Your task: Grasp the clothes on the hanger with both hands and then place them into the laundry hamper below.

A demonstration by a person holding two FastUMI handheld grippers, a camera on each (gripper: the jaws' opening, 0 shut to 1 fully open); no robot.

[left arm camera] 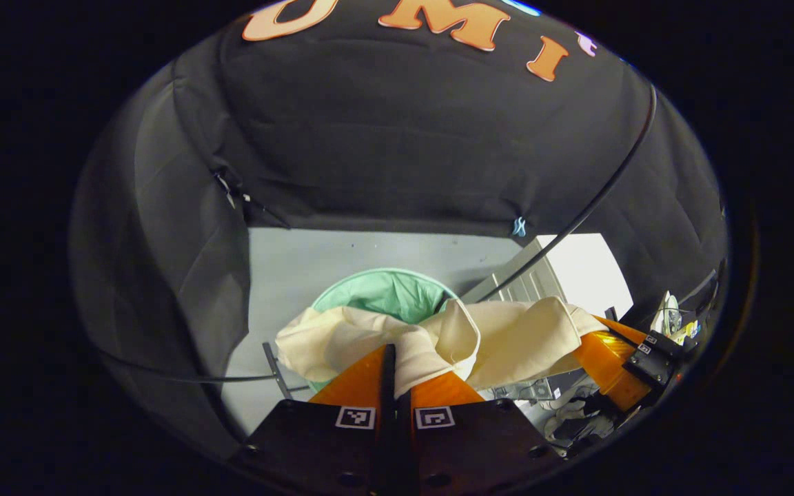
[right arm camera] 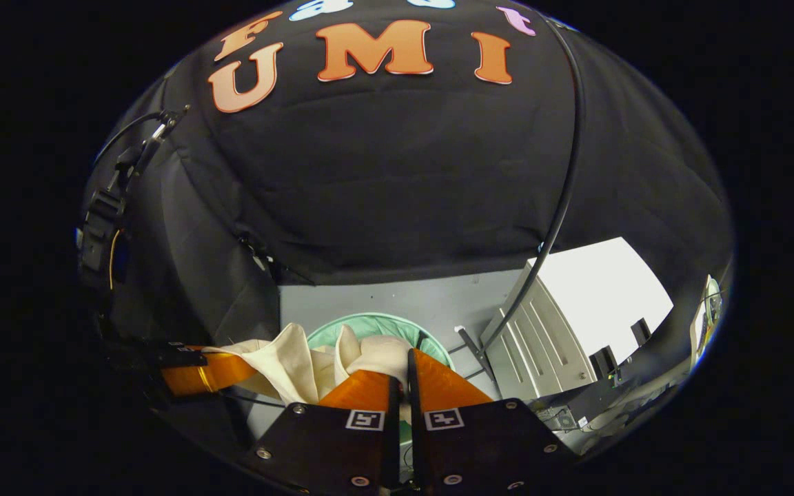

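Closest to the camera in the left gripper view, the left tool (left arm camera: 397, 375) has its fingers pressed together on a cream fabric garment (left arm camera: 438, 337). The right tool (right arm camera: 402, 375) pinches the other end of this garment in the same way. Between both tools the cloth hangs stretched above a round mint-green mesh laundry hamper (left arm camera: 387, 293), which stands on the grey floor (left arm camera: 300, 255). A white cabinet (right arm camera: 562, 324) stands beside it.

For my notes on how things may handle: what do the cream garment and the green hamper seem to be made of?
The cream garment looks like soft matte woven cloth, perhaps cotton: it folds and sags between the tongs. The green hamper seems thin, slightly shiny fabric or mesh on a stiff round rim; its wrinkled wall suggests this, but I cannot be sure.
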